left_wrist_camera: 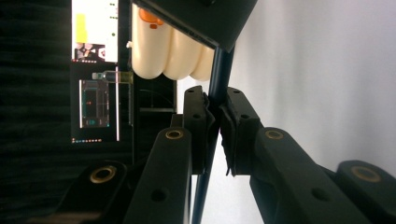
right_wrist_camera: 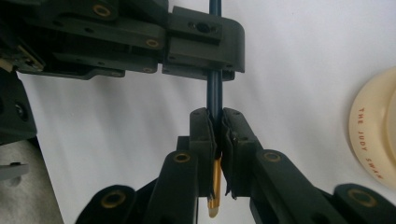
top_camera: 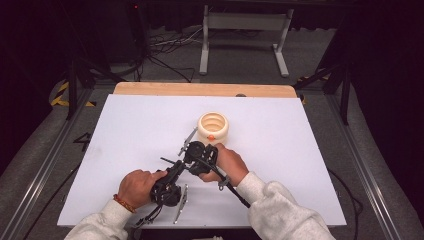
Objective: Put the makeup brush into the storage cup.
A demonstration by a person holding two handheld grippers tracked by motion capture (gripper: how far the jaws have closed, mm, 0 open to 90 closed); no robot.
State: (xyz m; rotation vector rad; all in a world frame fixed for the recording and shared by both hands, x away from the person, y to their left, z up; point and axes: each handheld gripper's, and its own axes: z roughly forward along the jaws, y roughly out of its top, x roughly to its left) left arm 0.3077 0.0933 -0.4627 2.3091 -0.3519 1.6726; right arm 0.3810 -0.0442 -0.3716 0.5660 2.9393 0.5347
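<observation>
A thin dark blue pencil (right_wrist_camera: 215, 93) with a gold end (right_wrist_camera: 215, 191) runs between both grippers. My right gripper (right_wrist_camera: 216, 123) is shut on it near that gold end. Farther up the shaft my left gripper (left_wrist_camera: 215, 109) is shut on the same pencil (left_wrist_camera: 218, 77). From above, the left gripper (top_camera: 180, 167) and right gripper (top_camera: 192, 156) meet at the middle of the white table top (top_camera: 125, 150). A cream ribbed pot (top_camera: 213, 128) with an orange mark stands upright just beyond them. It also appears as the cream ribbed pot (left_wrist_camera: 163, 51) in the left gripper view, behind the right gripper's body.
A wooden strip (top_camera: 200, 90) borders the table's far edge. Behind it stand a metal frame (top_camera: 245, 30) and cables on the floor. A lit screen (left_wrist_camera: 95, 46) glows in the dark background of the left gripper view. Both sleeves rest near the front edge.
</observation>
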